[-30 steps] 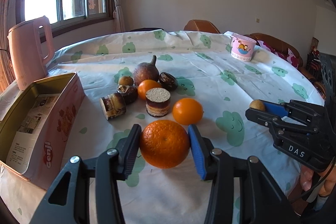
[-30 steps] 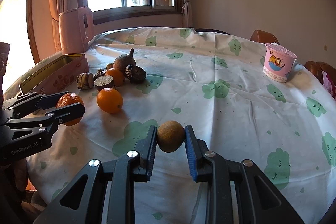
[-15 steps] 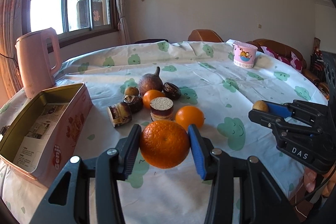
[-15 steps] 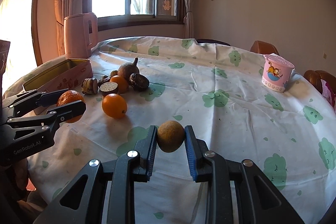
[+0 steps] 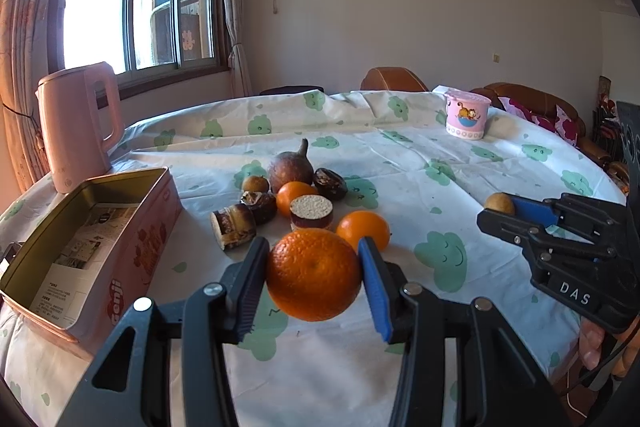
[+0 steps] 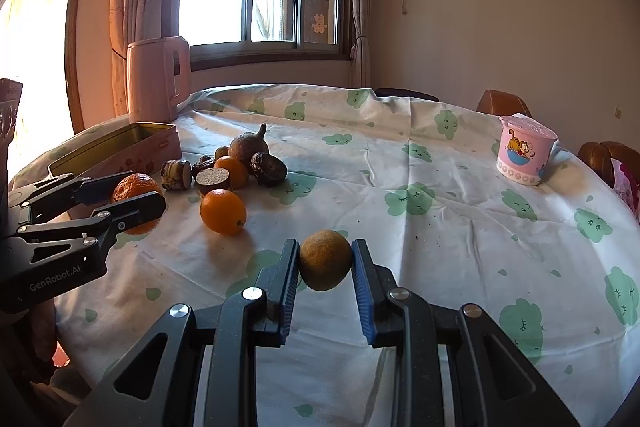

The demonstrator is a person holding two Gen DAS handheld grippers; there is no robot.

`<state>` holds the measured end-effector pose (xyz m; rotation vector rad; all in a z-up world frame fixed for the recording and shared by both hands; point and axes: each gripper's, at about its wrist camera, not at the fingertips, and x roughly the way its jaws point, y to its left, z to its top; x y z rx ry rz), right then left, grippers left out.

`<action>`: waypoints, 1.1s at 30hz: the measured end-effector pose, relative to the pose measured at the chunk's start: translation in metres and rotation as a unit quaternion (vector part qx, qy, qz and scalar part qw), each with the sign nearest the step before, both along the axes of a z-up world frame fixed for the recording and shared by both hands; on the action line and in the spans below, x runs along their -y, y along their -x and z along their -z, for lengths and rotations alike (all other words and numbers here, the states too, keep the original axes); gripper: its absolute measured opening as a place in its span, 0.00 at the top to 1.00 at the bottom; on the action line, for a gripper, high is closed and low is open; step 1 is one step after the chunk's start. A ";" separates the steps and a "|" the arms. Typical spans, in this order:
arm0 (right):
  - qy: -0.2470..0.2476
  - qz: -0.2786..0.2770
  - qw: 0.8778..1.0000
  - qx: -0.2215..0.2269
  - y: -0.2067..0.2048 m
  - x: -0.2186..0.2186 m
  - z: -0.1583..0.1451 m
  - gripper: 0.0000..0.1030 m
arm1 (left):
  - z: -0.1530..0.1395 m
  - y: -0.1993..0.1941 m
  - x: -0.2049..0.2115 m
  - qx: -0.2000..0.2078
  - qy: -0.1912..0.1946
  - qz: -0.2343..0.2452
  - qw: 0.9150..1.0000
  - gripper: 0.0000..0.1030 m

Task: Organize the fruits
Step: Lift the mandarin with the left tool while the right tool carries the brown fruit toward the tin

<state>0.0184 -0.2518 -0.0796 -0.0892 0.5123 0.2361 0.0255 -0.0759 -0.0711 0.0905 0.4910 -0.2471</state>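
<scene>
Room: sunlit dining room, round table [image 5: 500,163] under a white cloth with green cloud prints; window and a pink kettle [image 5: 76,123] off to my left.
Left gripper [image 5: 314,277]: I have it clamped on a large orange [image 5: 314,275], carried clear of the cloth.
Right gripper [image 6: 325,261]: pinched on a small brownish round fruit [image 6: 325,259], also lifted off the table.
Loose fruit: one smaller orange [image 5: 364,229] lies alone just past my left gripper; behind it a cluster [image 5: 290,195] with a brown stemmed fruit, another orange and several dark cut pieces, touching or nearly so.
Box: an open pink tin [image 5: 92,251] with paper lying in the bottom sits at the table's left edge, in front of the kettle.
Key relation: the tin lies to the left of my left gripper and near it; its long axis runs away from me toward the kettle. My right gripper is well apart from it, with the left gripper and the fruit cluster between.
Nearer hand: the left, by my judgement, if the tin is where the fruit belongs.
Coming move: I reckon a swing left over the tin's near wall, then a release inside.
Risk: a round orange may roll along the tin's length.
</scene>
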 end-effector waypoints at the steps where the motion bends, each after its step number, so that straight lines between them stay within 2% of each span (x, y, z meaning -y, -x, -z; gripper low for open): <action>1: 0.000 0.000 1.000 0.002 0.000 0.000 0.000 0.73 | 0.000 0.000 0.000 0.001 0.000 0.000 1.000 0.54; 23: 0.007 0.001 0.999 0.034 0.009 -0.002 -0.003 0.73 | -0.012 0.010 -0.008 0.036 0.002 -0.011 0.999 0.54; 33: 0.005 -0.028 0.998 0.055 0.012 -0.025 -0.033 0.73 | -0.026 0.014 -0.031 0.047 0.009 -0.035 0.998 0.54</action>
